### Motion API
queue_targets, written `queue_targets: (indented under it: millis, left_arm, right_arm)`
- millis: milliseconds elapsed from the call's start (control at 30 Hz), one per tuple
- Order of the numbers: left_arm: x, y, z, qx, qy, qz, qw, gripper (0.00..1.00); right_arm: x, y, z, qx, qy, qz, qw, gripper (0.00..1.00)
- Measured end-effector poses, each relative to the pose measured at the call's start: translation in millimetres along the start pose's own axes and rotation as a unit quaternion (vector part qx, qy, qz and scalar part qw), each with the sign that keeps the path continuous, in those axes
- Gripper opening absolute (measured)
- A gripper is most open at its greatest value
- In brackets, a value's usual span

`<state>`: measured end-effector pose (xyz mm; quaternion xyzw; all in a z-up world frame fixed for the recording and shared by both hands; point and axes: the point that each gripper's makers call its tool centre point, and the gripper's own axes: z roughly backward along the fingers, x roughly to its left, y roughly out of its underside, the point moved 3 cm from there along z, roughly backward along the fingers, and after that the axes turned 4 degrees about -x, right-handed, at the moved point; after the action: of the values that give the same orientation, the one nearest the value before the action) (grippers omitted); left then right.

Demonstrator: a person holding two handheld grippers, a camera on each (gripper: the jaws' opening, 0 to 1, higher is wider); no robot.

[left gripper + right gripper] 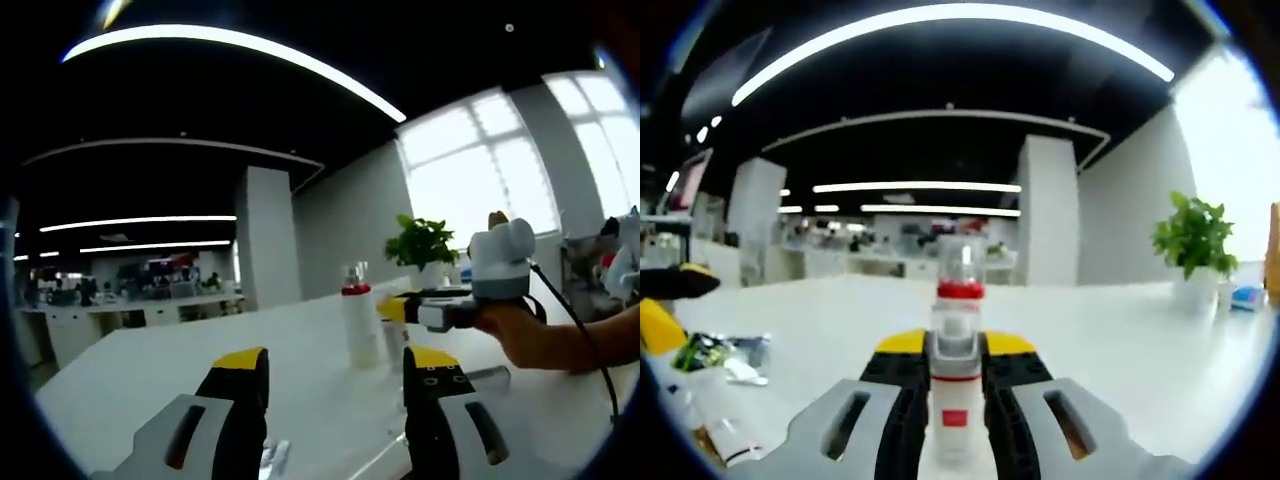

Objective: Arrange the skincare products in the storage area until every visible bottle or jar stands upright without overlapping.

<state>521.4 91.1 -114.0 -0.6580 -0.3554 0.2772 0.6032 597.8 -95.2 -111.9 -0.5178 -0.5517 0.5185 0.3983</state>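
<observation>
White office tabletop (pixel 150 370): right gripper (pixel 957 370) clamps upright red-collared white plastic bottle (pixel 958 350) at 12 o'clock, lower squarely; left gripper (pixel 335 375) wide

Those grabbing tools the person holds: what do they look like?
Each tool has two dark jaws capped in yellow on pale grey slotted bases: the left tool and the right tool. The right tool also carries a white rounded housing with a black cable trailing off.

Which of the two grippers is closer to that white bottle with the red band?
The right gripper: its jaws are closed around the white bottle. The left gripper hangs open, short of the bottle, not touching it.
</observation>
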Motion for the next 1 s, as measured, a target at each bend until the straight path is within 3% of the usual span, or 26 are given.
queue_targets:
  millis: [300,767,900,1000]
  left_arm:
    - [0.3,-0.5,0,-0.002,-0.003,-0.005,1.0,0.55]
    - [1.2,-2.2,2,-0.006,-0.007,-0.007,0.9999,0.56]
    - [2.4,-3.2,2,-0.008,-0.01,-0.007,0.9999,0.56]
    - [4.4,-4.5,3,-0.012,-0.016,-0.005,0.9998,0.56]
  right_arm:
    - [-2,0.6,1,0.001,-0.006,-0.007,1.0,0.21]
    - [1,-0.2,0,-0.001,-0.016,-0.031,0.9994,0.59]
    - [-1,-9.9,2,-0.023,-0.012,-0.038,0.9989,0.74]
    - [-5,-20.5,7,-0.048,-0.001,-0.035,0.9983,0.77]
